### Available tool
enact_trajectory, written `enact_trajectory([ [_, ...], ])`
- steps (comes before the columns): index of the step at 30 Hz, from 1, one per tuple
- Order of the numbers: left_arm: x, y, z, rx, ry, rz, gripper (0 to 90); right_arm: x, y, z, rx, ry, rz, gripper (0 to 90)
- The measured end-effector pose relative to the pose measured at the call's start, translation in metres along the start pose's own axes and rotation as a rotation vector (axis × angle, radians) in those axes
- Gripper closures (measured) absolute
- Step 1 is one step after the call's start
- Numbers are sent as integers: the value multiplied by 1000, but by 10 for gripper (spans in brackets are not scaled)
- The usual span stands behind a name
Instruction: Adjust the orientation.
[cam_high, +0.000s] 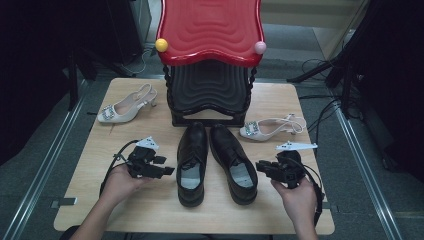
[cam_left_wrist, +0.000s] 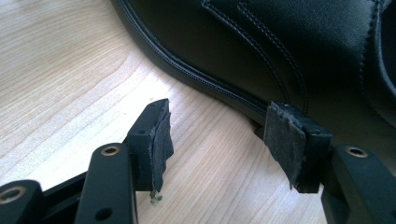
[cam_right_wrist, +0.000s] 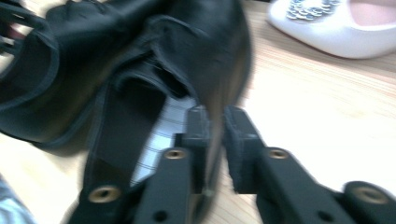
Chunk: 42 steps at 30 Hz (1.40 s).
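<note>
Two grippers sit nearest, one in each hand, at the near half of the table. The left gripper has its jaws standing wide apart with nothing between them; in the left gripper view its pads hover just over the wood, the right-hand one close against the sole edge of the left black shoe, though contact cannot be made out. The right gripper is clamped on the side wall of the right black shoe: in the right gripper view the jaws pinch the thin leather rim by the shoe's opening, one inside, one outside.

There are two black shoes, side by side in the middle of the table, between the grippers. Both lie with their long axes running near to far, heels toward the person, toes toward the stand. The right one angles slightly, its toe leaning left toward its mate.

Beyond them lie two white heeled shoes: one at far left, toe pointing left; one to the right, toe pointing left, just beyond the right black shoe.

Farthest is one stand with a red top, bearing one yellow ball and one pink ball.
</note>
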<state>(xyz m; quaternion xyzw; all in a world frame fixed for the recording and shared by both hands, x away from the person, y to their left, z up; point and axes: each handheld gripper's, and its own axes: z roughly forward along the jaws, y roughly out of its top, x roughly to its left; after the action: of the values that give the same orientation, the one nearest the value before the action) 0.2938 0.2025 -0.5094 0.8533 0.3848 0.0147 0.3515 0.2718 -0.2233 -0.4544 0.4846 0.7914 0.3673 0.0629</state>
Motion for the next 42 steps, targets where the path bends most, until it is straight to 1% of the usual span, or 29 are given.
enact_trajectory([
  [1, 0, 0, 1, 2, -4, 1, 421, -2, -1, 1, 18, -14, -5, 900],
  [2, -1, 0, 1, 4, -7, 2, 442, -7, -4, 6, 55, -19, 0, 900],
  [3, -2, 0, 1, 4, -11, 4, 472, -10, -6, 10, 85, -5, 12, 900],
  [4, -3, 0, 1, 10, -27, 8, 535, -12, -8, 16, 120, 15, 29, 900],
  [5, -3, 0, 2, 9, -46, -1, 590, -13, -11, 22, 152, 35, 35, 900],
  [6, -4, 1, 2, 9, -57, -3, 629, -13, -13, 28, 181, 49, 37, 900],
  [7, -5, 1, 2, 9, -61, 0, 656, -12, -14, 32, 199, 64, 37, 900],
  [8, -5, 1, 3, 15, -68, 2, 671, -11, -15, 35, 203, 57, 34, 900],
  [9, -5, 1, 4, 18, -70, 7, 675, -9, -15, 36, 208, 38, 31, 900],
  [11, -6, 1, 6, 28, -70, 8, 678, -7, -15, 37, 211, 47, 22, 900],
  [12, -6, 1, 6, 29, -71, 7, 677, -5, -16, 38, 212, 63, 20, 900],
  [15, -5, 1, 7, 29, -71, 3, 674, 2, -16, 41, 218, 78, 2, 900],
  [16, -5, 1, 7, 28, -68, 0, 671, 4, -15, 43, 216, 77, -11, 900],
  [19, -5, 1, 7, 25, -70, 0, 671, 9, -14, 48, 212, 78, -25, 900],
  [22, -5, 1, 9, 21, -80, -1, 677, 11, -13, 55, 213, 84, -38, 900],
  [24, -4, 1, 12, 30, -81, -1, 679, 12, -12, 60, 218, 88, -42, 900],
  [26, -4, 1, 12, 28, -80, -4, 693, 11, -11, 61, 209, 71, -49, 900],
  [27, -4, 1, 12, 26, -77, -3, 698, 9, -11, 62, 192, 66, -43, 900],
  [29, -3, 1, 12, 14, -76, -11, 716, 4, -7, 62, 149, 75, -27, 900],
  [30, -2, 1, 13, 10, -72, -14, 726, 2, -5, 62, 118, 85, -10, 900],
  [32, 1, 2, 14, 2, -67, -26, 745, -1, -1, 63, 95, 88, 2, 900],
  [34, 3, 2, 16, -7, -82, -35, 767, -3, 1, 67, 95, 84, 11, 900],
  [38, 3, 3, 20, -8, -92, -57, 807, -2, 2, 71, 92, 65, 14, 900],
  [42, -1, 4, 20, 1, -94, -45, 815, -1, 2, 72, 90, 66, 21, 900],
])
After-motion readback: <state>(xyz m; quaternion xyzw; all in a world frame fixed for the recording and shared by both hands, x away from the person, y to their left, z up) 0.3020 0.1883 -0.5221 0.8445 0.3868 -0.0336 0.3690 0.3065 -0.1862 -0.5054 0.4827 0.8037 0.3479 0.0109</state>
